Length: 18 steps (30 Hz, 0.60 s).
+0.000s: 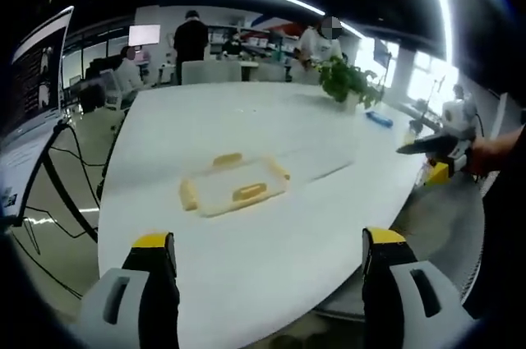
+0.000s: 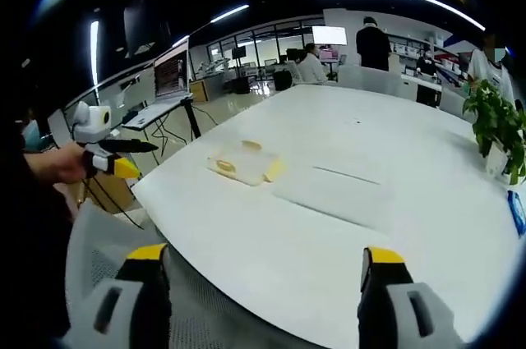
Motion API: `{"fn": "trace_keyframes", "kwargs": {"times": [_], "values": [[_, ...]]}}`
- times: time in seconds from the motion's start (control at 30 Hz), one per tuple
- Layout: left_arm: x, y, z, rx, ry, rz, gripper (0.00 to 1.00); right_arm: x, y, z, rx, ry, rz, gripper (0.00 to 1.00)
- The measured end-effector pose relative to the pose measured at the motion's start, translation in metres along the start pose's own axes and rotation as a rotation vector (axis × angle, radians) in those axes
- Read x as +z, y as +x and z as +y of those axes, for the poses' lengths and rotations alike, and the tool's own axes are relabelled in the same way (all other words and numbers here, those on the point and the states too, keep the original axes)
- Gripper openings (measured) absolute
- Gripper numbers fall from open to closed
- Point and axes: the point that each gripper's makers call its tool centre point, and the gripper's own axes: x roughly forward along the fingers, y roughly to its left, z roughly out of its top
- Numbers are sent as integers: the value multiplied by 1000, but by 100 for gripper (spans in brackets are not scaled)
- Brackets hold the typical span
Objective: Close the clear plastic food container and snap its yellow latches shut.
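Clear container (image 1: 234, 186) with yellow latches (image 1: 249, 193) lies on white surface (image 1: 271, 250), well apart from both grippers. Left gripper (image 1: 267, 263) fingers wide open, empty. Right gripper (image 2: 261, 277) fingers likewise spread, holding nothing. Potted plant (image 1: 349, 82) at far edge.

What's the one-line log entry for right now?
container: on white table, untouched | yellow latches: not yet snapped | left hand-held gripper: open, short of container | right hand-held gripper: open, off table edge
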Motion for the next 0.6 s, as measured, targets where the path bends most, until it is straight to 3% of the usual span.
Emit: {"fn": "trace_keyframes", "kwargs": {"times": [0.3,0.6], "values": [[-5,0,9,-11,-6,7,92,7,12,10,4,29,-17,97],[-7,-3,22,-13,0,9,92,12,28,18,4,4,-19,100]]}}
